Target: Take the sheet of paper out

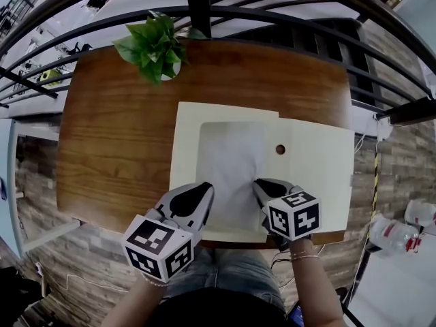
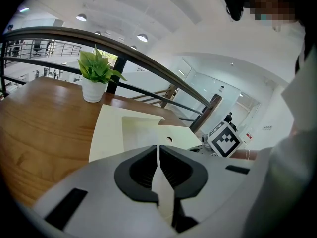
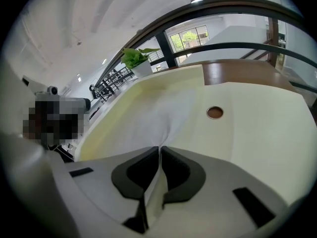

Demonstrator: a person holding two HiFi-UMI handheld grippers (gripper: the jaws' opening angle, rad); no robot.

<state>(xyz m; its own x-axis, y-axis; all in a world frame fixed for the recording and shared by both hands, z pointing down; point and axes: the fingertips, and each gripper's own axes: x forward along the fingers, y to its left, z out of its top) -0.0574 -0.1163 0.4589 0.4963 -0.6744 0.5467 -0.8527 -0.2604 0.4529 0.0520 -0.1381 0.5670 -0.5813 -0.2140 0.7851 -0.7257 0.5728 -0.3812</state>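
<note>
A white sheet of paper (image 1: 230,169) lies on a large cream folder (image 1: 317,165) on the wooden table (image 1: 109,142). My left gripper (image 1: 206,191) is shut on the sheet's near left edge. My right gripper (image 1: 260,184) is shut on its near right edge. In the left gripper view the jaws (image 2: 158,155) meet with a strip of the sheet (image 2: 163,190) pinched between them. In the right gripper view the jaws (image 3: 160,152) are closed on the sheet (image 3: 148,118), which creases upward toward them.
A potted green plant (image 1: 153,46) stands at the table's far edge, by a dark metal railing (image 1: 272,16). The folder has a round brown clasp (image 1: 280,149) right of the sheet. Bare wood spreads to the left. The table's near edge is just under both grippers.
</note>
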